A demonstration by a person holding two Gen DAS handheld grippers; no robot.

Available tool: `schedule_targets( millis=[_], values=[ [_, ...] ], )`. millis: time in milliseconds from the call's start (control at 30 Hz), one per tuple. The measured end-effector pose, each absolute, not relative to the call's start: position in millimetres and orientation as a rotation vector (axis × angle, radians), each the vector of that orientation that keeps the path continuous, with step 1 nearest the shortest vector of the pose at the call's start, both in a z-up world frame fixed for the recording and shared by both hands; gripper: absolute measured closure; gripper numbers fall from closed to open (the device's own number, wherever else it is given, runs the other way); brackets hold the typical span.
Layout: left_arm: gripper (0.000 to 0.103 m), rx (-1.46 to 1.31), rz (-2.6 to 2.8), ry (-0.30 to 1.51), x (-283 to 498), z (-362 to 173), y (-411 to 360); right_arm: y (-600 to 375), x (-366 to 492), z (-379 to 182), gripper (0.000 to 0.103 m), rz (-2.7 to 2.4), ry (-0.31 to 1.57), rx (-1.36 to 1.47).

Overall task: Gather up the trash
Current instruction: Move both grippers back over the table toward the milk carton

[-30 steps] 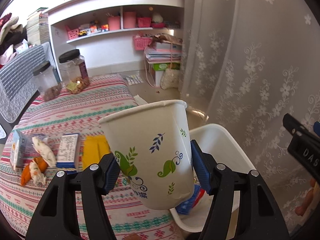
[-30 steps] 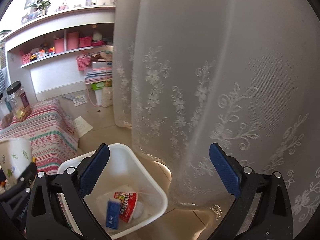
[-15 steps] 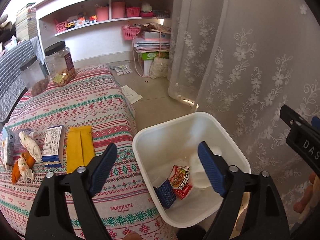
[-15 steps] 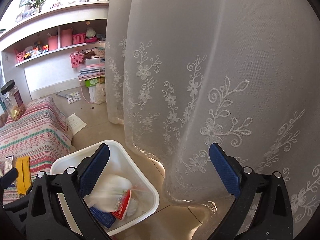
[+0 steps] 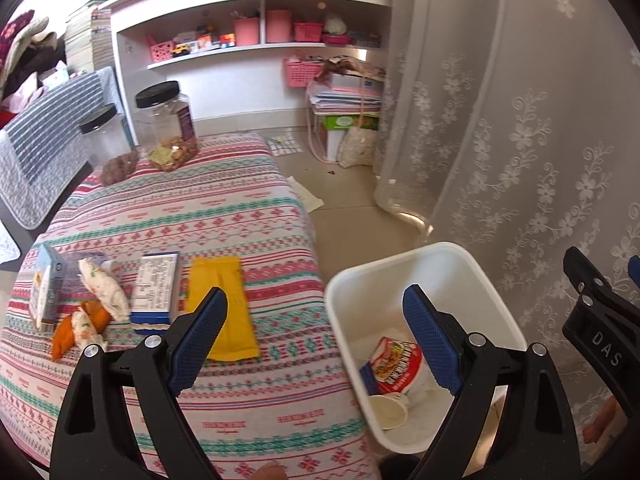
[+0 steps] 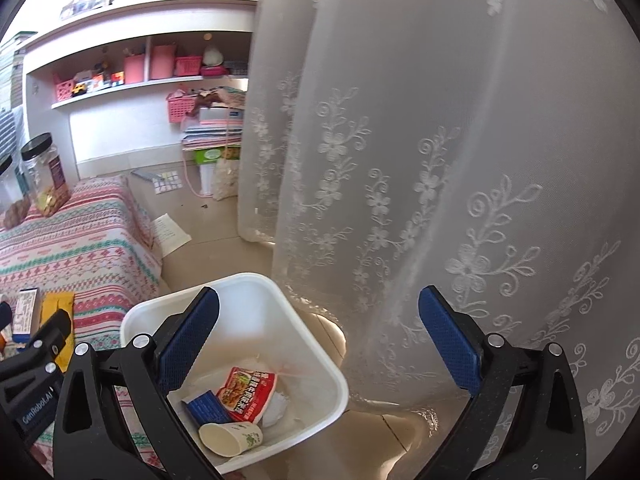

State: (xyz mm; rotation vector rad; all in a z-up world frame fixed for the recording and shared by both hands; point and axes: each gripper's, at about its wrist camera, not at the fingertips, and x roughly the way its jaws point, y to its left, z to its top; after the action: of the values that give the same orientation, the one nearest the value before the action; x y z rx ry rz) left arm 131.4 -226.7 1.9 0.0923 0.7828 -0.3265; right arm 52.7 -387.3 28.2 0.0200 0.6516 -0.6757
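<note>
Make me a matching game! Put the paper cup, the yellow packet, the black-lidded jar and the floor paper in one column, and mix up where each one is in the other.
Things:
1. paper cup
2. yellow packet
3. black-lidded jar
4. sheet of paper

Places:
A. far end of the striped cloth
B. on the floor
C. inside the white bin
D. near end of the striped cloth

Pairs: 1-C, 2-D, 3-A, 4-B

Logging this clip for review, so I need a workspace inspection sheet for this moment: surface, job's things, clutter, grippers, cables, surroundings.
Surface: patterned tablecloth.
Job's things: white bin on the floor holds paper cup, red packet, blue packet; yellow packet, small box, wrappers on the cloth.
Clutter: two jars.
Grippers: left hand-held gripper opening, empty; right hand-held gripper open, empty.
Cables: nothing seen.
Surroundings: lace curtain, shelves.
</note>
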Motion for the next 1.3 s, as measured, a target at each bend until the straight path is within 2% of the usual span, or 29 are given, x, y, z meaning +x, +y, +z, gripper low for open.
schedule_targets(
  millis=[833,1300],
  values=[
    [0.016,0.049,-0.095,0.789,160.4,10.5,-97.4,-267.9,115.9,25.6,0.007,-0.461,0.673,-0.095],
    [0.016,0.069,0.048,0.857,182.3,-10.0,-16.1,-188.9,149.1,15.9,0.007,-0.319,0.693,-0.126]
  ],
)
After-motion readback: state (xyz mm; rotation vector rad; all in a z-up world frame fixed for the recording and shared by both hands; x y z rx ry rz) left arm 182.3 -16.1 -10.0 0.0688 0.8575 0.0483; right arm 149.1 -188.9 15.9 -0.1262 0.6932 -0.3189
